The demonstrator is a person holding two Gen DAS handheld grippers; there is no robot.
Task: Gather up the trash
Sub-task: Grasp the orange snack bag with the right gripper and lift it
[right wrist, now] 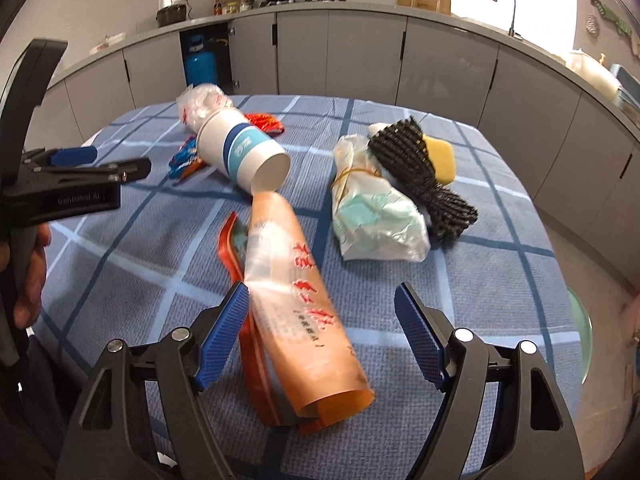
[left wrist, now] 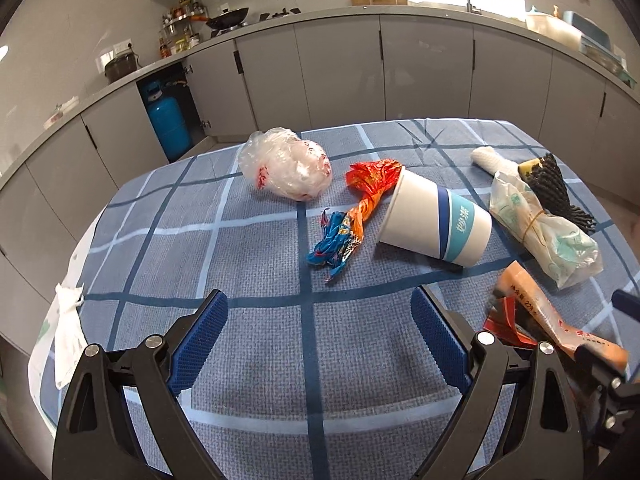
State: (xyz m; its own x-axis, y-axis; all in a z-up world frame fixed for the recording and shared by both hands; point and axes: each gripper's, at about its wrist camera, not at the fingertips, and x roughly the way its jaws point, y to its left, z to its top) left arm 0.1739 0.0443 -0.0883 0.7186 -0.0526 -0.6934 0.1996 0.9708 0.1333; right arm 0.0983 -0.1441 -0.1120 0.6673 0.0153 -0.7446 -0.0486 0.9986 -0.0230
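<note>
Orange plastic pouch point(right wrist: 304, 320): glossy, tube-shaped, red print; lies on the checked woven desk cloth point(right wrist: 500, 280) between the right gripper point(right wrist: 320, 320)'s wide jaws, against the left pad only, long axis pointing ahead toward the paper cup point(right wrist: 244, 152). Left gripper point(left wrist: 320, 312): jaws wide, empty, over bare cloth. Only the left view shows the crumpled blue-orange wrapper point(left wrist: 340, 236) fully, ahead of the jaws.

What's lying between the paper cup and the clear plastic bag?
The red wrapper, its near end touching the cup; the bag lies apart. Left wrist view.

Orange wrapper point(left wrist: 560, 320) blurred (print unreadable), partly behind the claw.
</note>
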